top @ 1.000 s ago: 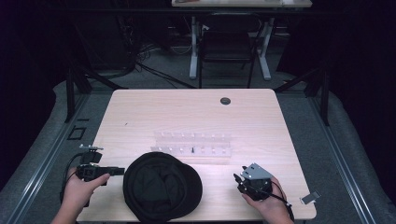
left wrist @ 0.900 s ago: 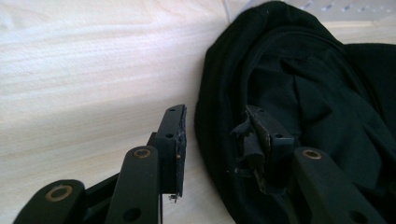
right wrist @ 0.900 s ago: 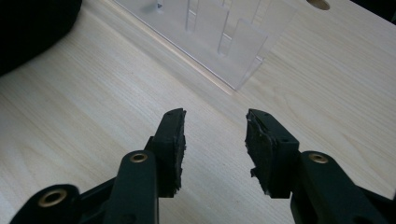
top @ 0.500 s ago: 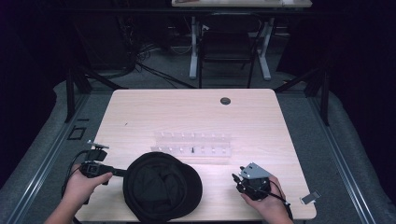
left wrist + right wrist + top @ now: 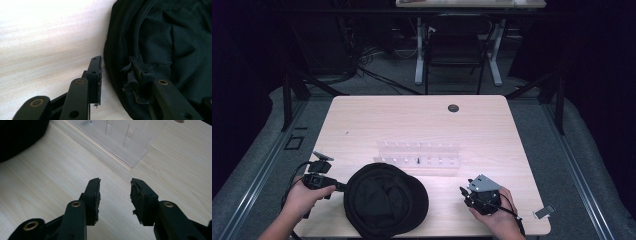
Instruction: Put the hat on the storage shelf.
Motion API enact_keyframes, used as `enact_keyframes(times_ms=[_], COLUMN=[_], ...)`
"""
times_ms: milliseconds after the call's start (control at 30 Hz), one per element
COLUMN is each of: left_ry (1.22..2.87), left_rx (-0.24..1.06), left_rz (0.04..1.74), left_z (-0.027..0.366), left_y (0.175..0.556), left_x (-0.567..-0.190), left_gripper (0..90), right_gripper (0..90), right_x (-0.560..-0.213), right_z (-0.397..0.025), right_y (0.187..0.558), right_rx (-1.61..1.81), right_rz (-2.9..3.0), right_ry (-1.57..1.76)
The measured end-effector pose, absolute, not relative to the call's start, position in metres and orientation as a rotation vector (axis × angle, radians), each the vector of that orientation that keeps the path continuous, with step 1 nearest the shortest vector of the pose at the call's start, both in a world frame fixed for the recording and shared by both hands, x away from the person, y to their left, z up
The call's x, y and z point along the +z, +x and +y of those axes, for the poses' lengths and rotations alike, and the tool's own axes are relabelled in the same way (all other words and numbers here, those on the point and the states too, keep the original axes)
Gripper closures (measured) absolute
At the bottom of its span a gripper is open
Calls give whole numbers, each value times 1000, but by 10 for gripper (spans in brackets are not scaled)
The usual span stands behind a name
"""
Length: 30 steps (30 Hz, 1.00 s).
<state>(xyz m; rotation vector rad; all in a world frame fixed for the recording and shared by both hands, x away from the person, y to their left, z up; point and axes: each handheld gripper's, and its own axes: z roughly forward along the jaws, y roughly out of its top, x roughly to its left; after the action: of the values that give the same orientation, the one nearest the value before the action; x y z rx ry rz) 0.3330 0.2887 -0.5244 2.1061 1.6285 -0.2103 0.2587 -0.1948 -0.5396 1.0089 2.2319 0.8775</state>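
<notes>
A black cap (image 5: 384, 200) lies upside down near the table's front edge. My left gripper (image 5: 343, 187) is at its left rim. In the left gripper view the cap (image 5: 162, 37) has its rim between my open jaws; my left gripper (image 5: 116, 72) has one jaw over the bare wood and the other over the cap's inside. My right gripper (image 5: 466, 194) is held low at the front right, open and with nothing in it. In the right gripper view my right gripper (image 5: 115, 187) points at the corner of a clear acrylic rack (image 5: 125, 135), with the cap (image 5: 17, 135) at the upper left.
The clear rack (image 5: 418, 155) stands mid-table behind the cap. The wooden table (image 5: 412, 120) has a round cable hole (image 5: 453, 108) near its far edge. A small grey tag (image 5: 543, 212) lies by the front right corner. A chair (image 5: 454, 50) stands beyond the table.
My left gripper has edged right until its jaws straddle the cap's rim. The right gripper has hardly moved.
</notes>
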Motion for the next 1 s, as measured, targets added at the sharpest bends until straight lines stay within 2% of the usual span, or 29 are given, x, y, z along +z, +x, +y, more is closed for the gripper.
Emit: enact_keyframes(times_ms=[233, 633, 1000], left_ry=[2152, 2202, 2233], left_rx=[-203, -205, -192], left_rz=[1622, 1667, 1663], left_z=[282, 276, 269], left_y=[337, 341, 341], left_x=[-527, -533, -537], left_gripper=[678, 683, 781], right_gripper=[603, 604, 604], right_x=[-539, -540, -540], right_z=[-196, -196, -197], right_y=[259, 259, 260], right_rx=[889, 889, 890], right_rz=[2236, 2248, 2247], right_ry=[1016, 1020, 1030])
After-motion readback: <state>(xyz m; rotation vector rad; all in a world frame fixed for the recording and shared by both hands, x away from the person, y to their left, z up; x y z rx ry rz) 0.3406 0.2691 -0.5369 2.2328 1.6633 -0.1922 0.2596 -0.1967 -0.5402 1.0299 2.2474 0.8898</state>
